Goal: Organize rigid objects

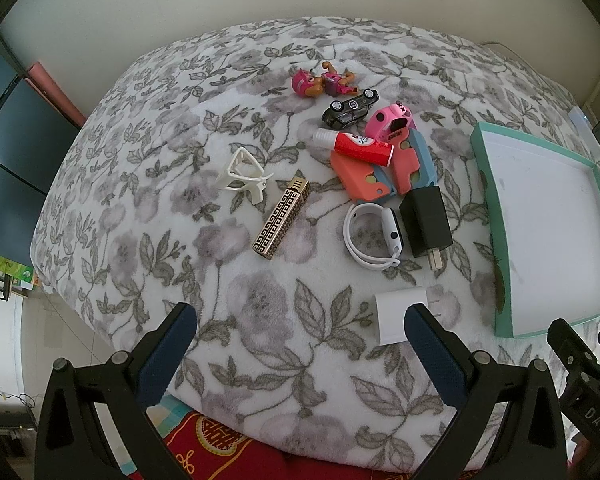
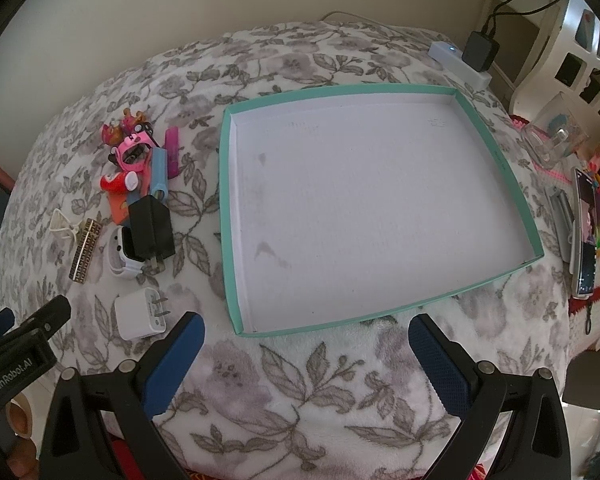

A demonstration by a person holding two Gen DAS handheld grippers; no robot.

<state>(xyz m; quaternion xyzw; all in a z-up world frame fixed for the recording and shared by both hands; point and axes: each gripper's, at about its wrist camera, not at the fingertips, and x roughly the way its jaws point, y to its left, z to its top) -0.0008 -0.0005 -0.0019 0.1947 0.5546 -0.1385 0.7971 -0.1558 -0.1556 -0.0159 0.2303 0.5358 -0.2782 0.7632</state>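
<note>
A shallow teal tray [image 2: 226, 184] with a white, empty bottom lies on the floral blanket; its rim also shows in the left wrist view [image 1: 485, 176]. Left of it lie a white charger [image 1: 396, 312] [image 2: 140, 318], a black charger [image 1: 425, 222] [image 2: 150, 226], a white watch [image 1: 374, 240], a gold patterned case [image 1: 283, 220], a white clip [image 1: 242, 176], a red tube [image 1: 358, 144], orange-blue pieces [image 1: 380, 172], a pink toy [image 1: 390, 124], a toy car [image 1: 350, 108] and a pink figure [image 1: 324, 82]. My left gripper [image 1: 300, 320] is open, near the white charger. My right gripper [image 2: 306, 330] is open at the tray's near edge.
The blanket [image 1: 180, 160] covers a rounded surface that drops off at the near and left sides. Right of the tray stand a glass jar [image 2: 556, 136], a phone [image 2: 584, 236] and colourful clutter. A power strip with a black adapter [image 2: 478, 54] sits behind the tray.
</note>
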